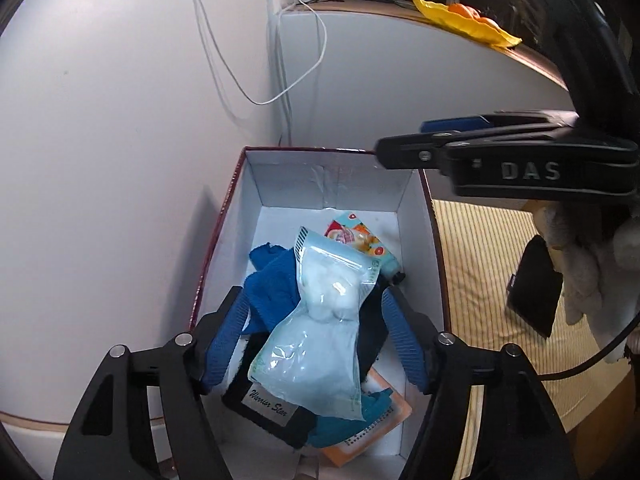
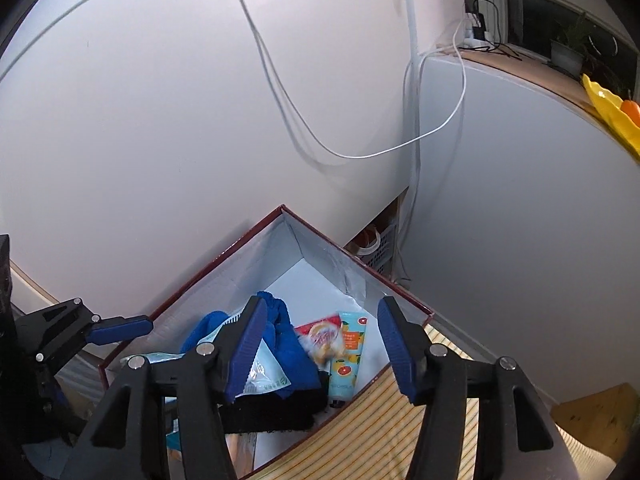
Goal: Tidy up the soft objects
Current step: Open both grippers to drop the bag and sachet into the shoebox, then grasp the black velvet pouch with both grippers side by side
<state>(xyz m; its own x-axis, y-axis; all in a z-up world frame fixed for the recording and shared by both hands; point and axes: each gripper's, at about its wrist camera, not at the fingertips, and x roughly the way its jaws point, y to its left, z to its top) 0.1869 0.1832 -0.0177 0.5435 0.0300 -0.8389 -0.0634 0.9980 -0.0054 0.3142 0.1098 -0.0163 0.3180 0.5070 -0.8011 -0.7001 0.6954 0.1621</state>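
Seen from the left wrist camera, the left gripper (image 1: 314, 340) hangs over the box (image 1: 224, 216) with its blue pads spread wide, and the pale blue sealed pouch (image 1: 320, 320) lies between them on top of the pile, touched by neither pad as far as can be seen. The white-lined, red-rimmed box stands against the wall and also holds a crumpled blue cloth (image 1: 276, 280), a black item with a "Warrior Star" label (image 1: 268, 406), a fruit-printed tube (image 1: 360, 240) toward the far end and an orange card (image 1: 384, 420) at the near end. To the right of the box lies a yellow striped mat (image 1: 480, 280). The right gripper (image 2: 322, 344) points down at the box's right edge, its jaws standing apart and gripping nothing; the blue cloth and the tube show between its fingers, down in the box. A gloved hand (image 1: 588, 264) holds it from the right.
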